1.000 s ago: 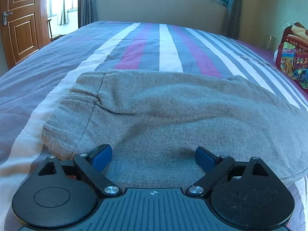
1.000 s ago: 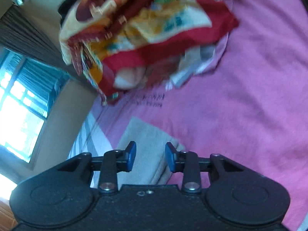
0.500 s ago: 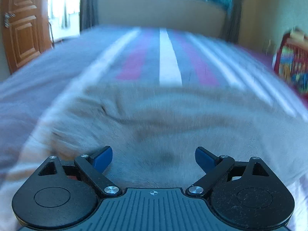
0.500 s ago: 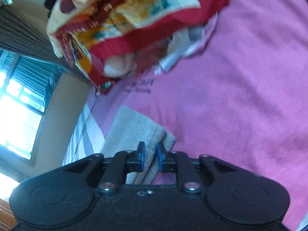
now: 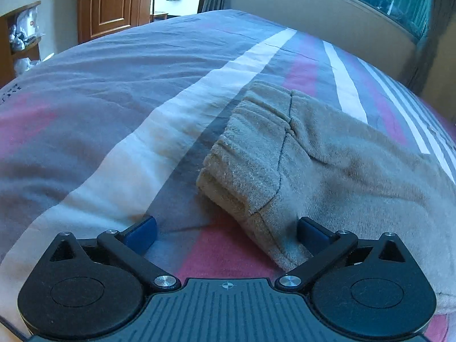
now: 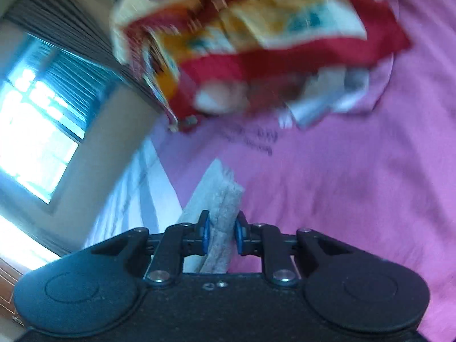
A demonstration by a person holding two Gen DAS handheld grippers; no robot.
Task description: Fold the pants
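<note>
Fuzzy grey pants [image 5: 327, 165] w/ ribbed waistband; right gripper [image 6: 221, 233] pinching hem.

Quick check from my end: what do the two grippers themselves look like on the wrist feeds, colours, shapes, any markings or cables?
Both match: the left gripper and right gripper have matte black bodies with two rounded lobes, each embossed with a circle. Black link arms on silver pivot screws carry blue finger pads. The left body is ribbed, with a small crosshair mark at its centre; the right looks finely textured. No cables or sleeves show.

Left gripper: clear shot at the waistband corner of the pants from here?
Probably yes. The left gripper is open, the pants waistband corner already lies between its fingers, nothing on the bedspread blocks it.
</note>
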